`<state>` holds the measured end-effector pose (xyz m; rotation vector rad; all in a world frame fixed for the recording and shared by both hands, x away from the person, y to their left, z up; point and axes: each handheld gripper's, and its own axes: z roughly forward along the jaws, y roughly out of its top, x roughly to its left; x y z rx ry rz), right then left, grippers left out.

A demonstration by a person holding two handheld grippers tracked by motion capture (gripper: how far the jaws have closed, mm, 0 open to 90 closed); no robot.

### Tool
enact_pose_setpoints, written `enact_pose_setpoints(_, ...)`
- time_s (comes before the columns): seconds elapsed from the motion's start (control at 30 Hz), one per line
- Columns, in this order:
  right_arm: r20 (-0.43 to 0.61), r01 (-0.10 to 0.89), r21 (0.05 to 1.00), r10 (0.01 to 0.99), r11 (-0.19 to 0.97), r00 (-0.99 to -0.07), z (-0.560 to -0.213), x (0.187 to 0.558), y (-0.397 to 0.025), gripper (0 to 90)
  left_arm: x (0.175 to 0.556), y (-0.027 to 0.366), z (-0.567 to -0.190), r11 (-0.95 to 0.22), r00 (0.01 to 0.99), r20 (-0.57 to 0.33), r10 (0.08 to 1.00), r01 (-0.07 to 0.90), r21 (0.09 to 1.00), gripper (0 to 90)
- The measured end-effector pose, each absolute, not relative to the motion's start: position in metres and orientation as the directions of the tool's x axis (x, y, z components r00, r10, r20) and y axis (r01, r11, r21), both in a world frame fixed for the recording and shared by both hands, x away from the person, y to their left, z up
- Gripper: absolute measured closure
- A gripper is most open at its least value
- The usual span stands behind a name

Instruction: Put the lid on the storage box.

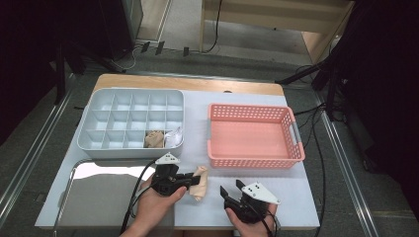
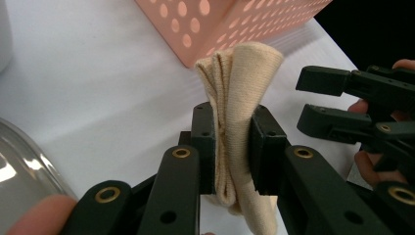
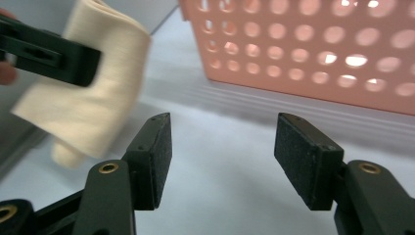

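A folded beige sock hangs just above the white mat, pinched at its middle by my left gripper, which is shut on it. My right gripper stands open to the right of the sock, nothing between its jaws. In the left gripper view the right gripper's two fingers reach in from the right, close to the sock. A pink perforated basket lies beyond both grippers.
A white divided organiser sits at the left back; one front compartment holds a beige sock, the one beside it a white item. A shiny metal tray lies at the front left.
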<state>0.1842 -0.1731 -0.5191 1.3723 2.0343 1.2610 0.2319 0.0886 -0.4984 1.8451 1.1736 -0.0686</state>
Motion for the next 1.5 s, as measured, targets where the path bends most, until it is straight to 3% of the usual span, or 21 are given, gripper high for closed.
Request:
enact_pose_setpoints(0.5,0.137,0.508,0.855,0.903,0.1,-0.408,-0.526,0.191,-0.208,27.8,0.231,0.105,-0.485,-0.126,0.549,-0.452,0.703,0.722,0.681,76.5)
enact_pose_setpoints(1.5,0.183,0.503,0.863,0.895,0.052,-0.408,-0.531,0.187,-0.214,27.0,0.225,0.13,-0.454,-0.112,0.531,-0.377,0.759,0.677,0.728,76.5)
